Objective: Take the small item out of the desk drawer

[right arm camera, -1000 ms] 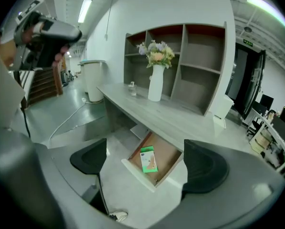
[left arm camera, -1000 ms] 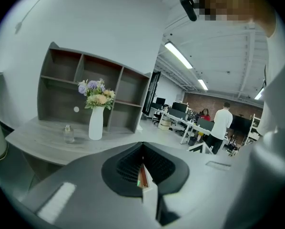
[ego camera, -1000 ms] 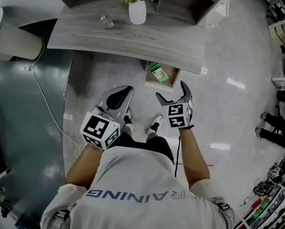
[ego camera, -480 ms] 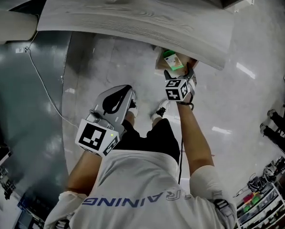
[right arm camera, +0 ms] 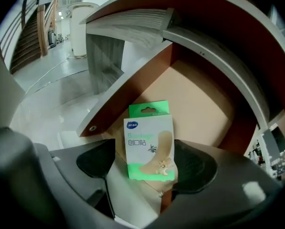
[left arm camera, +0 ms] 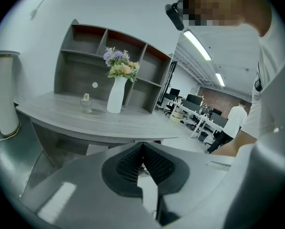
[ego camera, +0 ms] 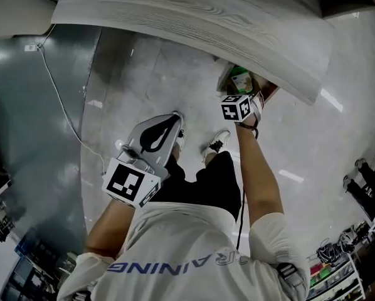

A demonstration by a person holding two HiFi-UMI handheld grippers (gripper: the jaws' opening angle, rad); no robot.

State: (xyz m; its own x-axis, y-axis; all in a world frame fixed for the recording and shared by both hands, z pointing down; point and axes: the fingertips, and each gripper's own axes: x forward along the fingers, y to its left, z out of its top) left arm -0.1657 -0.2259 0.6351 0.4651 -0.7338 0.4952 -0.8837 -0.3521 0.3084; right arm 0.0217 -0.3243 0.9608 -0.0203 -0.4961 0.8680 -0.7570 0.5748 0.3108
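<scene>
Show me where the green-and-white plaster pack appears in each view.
Head view: plaster pack in the open drawer under the grey desk, upper right of centre.
Left gripper view: not in it.
Right gripper view: centre, between the right gripper jaws, which have just been closing without pressing it yet.
Shared landmark: the grey desk.

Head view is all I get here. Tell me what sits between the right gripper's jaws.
Observer: A green-and-white plaster box lies between the pads of the right gripper. Its jaws have just been closing but do not press it yet.
Operator: Say how the box lies.
Observer: Printed face up on the drawer floor, green hang tab pointing away from the gripper.
Operator: Now the other gripper.
Observer: The left gripper is empty, pads meeting at the tips.
</scene>
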